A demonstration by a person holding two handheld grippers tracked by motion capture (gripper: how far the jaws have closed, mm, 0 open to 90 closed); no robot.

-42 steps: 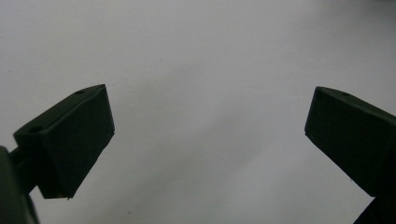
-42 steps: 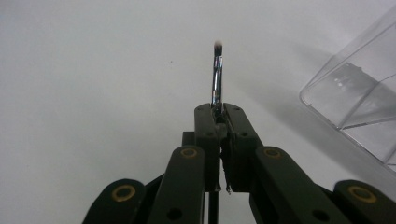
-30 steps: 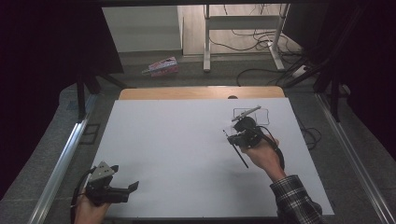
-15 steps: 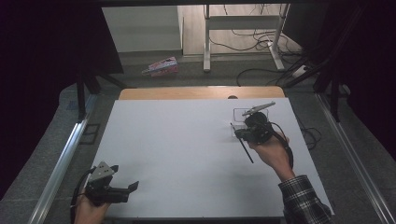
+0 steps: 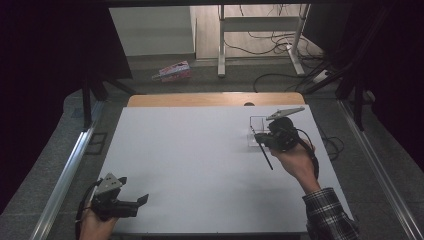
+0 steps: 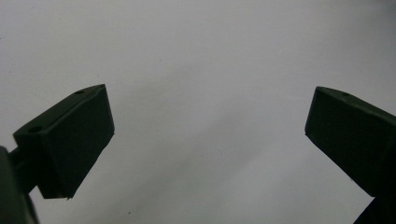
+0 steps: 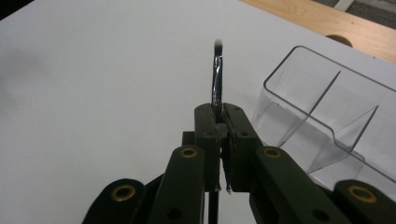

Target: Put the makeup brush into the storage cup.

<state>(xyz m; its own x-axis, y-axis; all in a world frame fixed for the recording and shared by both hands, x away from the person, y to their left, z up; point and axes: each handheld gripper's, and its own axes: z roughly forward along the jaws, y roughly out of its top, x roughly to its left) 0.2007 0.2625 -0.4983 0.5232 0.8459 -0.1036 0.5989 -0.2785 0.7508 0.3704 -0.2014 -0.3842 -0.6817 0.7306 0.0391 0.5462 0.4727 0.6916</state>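
Observation:
My right gripper [image 5: 259,135] [image 7: 218,110] is shut on a thin brush [image 7: 216,77] with a silver ferrule and a small pale tip that sticks up past the jaws. In the high view the brush's dark handle [image 5: 267,157] slants down toward the near side below the hand. A clear plastic organiser [image 5: 255,131] [image 7: 327,109] with dividers stands on the white table just right of the jaws, near the far right. My left gripper [image 5: 142,200] [image 6: 208,112] rests at the near left edge, open, with bare white surface between its fingers.
A white sheet [image 5: 200,160] covers the table, with a wooden strip [image 5: 200,99] along its far edge. Beyond it on the floor lie a pink packet [image 5: 172,71] and loose cables [image 5: 270,47]. Metal rails run along both sides.
My right hand has risen and shifted toward the far right with the brush, ending beside the clear organiser. The left gripper has stayed where it was.

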